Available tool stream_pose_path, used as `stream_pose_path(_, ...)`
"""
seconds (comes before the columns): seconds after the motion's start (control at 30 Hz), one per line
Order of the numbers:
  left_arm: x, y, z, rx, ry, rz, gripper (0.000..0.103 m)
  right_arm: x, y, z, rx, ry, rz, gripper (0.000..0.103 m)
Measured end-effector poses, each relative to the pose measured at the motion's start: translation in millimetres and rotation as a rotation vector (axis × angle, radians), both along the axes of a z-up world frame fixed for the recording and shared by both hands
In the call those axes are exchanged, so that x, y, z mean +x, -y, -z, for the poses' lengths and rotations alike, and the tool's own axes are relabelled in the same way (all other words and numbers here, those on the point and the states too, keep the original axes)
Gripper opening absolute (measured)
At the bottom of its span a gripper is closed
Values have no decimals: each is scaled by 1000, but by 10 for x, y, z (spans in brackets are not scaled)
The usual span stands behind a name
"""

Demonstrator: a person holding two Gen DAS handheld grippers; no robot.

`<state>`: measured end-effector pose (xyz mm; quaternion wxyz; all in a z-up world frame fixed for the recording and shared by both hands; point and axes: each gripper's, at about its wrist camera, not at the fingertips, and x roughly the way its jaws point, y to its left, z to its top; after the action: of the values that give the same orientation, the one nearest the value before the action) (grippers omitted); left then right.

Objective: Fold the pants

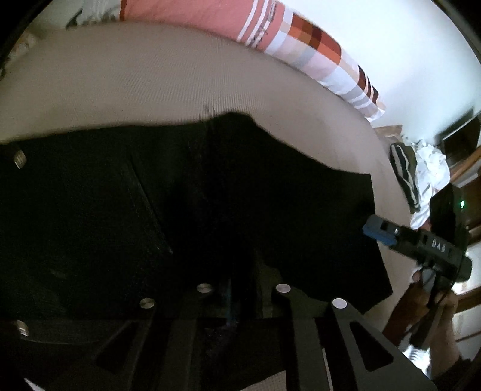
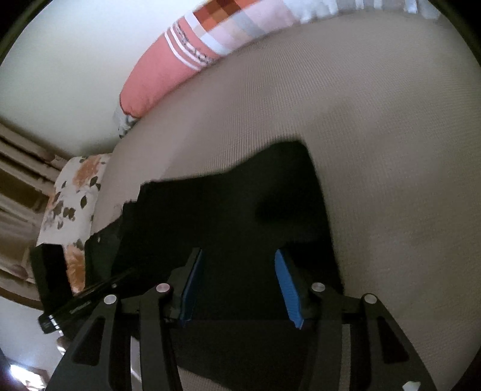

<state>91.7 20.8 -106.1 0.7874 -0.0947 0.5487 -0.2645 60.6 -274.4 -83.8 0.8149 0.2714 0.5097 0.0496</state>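
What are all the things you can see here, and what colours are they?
pants: one, black, spread on the bed
bed: one, beige, under the pants
pillow: one, pink with checks, along the far edge by the wall
clothes pile: one, white and dark green, past the bed's end
flowered cloth: one, white with orange flowers, beside the bed
right tongs: one, black with blue pads, open over the pants
left tongs: one, black, low on the pants, tips too dark to judge
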Motion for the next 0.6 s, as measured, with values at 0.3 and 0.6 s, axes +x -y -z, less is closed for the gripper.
stream_pose_path(0.3, 248, 142, -248, -8, 137, 14, 19, 441, 126, 10, -107, 27, 24, 30)
stream_pose_path(0.6, 563, 408, 38, 35, 88, 53, 19, 535, 182, 69, -77, 26, 18, 27)
